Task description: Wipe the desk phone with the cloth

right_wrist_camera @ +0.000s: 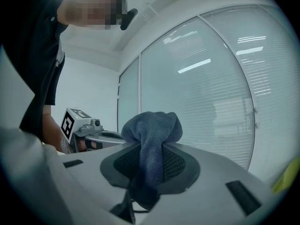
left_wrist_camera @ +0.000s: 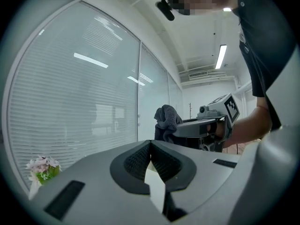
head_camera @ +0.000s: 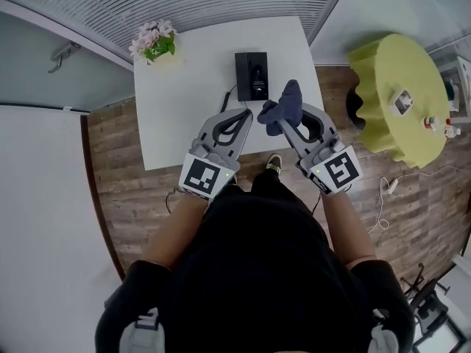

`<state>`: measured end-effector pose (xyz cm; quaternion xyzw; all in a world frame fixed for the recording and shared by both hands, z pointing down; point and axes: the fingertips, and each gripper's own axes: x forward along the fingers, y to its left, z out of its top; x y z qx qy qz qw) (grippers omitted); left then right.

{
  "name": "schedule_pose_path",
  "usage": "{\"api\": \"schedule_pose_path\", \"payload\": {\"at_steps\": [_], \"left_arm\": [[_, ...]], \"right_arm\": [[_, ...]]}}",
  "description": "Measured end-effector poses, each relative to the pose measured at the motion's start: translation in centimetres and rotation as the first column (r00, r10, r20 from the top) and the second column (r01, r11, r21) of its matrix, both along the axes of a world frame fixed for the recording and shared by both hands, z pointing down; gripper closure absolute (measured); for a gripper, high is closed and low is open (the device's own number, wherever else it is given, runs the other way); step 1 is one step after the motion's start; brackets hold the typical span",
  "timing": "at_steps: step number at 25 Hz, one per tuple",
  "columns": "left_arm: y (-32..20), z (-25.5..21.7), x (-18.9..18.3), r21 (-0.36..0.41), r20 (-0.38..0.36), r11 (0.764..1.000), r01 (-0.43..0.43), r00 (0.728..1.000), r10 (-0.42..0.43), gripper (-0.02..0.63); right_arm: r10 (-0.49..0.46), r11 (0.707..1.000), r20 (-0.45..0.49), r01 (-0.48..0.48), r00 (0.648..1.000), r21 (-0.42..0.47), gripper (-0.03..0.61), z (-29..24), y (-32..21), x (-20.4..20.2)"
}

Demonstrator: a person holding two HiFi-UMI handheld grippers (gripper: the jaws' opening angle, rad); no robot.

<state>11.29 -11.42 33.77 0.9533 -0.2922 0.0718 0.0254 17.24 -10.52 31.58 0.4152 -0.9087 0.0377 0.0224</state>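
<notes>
Right gripper (head_camera: 291, 120) is clamping the bunched cloth (head_camera: 284, 106), left gripper (head_camera: 246, 115) is riding alongside closed and empty, desk phone (head_camera: 251, 76) is sitting unwiped on the white worktop (head_camera: 188, 79); approach step, apparently calling next for lowering cloth onto phone.

My head view looks steeply down from well above the white tabletop (head_camera: 184, 87), over the left gripper (head_camera: 245, 115) and right gripper (head_camera: 283, 120). Each gripper view sits close behind its jaws, facing the glass wall (left_wrist_camera: 84, 102); each shows the other gripper beside it.
</notes>
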Motion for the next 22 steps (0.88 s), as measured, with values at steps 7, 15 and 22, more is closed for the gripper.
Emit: {"api": "schedule_pose_path", "payload": {"at_steps": [7, 15, 22], "left_arm": [[-2.7, 1.0, 2.8, -0.007, 0.033, 0.995, 0.1, 0.995, -0.099, 0.603], [-6.0, 3.6, 3.2, -0.032, 0.066, 0.984, 0.175, 0.983, -0.173, 0.603], [-9.4, 7.3, 2.7, -0.077, 0.074, 0.98, 0.183, 0.981, -0.177, 0.603]], "right_arm": [[-0.085, 0.996, 0.001, 0.085, 0.996, -0.021, 0.466, 1.5, -3.0, 3.3], [-0.155, 0.986, -0.028, 0.153, 0.988, -0.063, 0.466, 4.9, -7.4, 3.8], [-0.143, 0.986, -0.107, 0.132, 0.984, -0.099, 0.466, 8.5, -11.8, 3.1]]}}
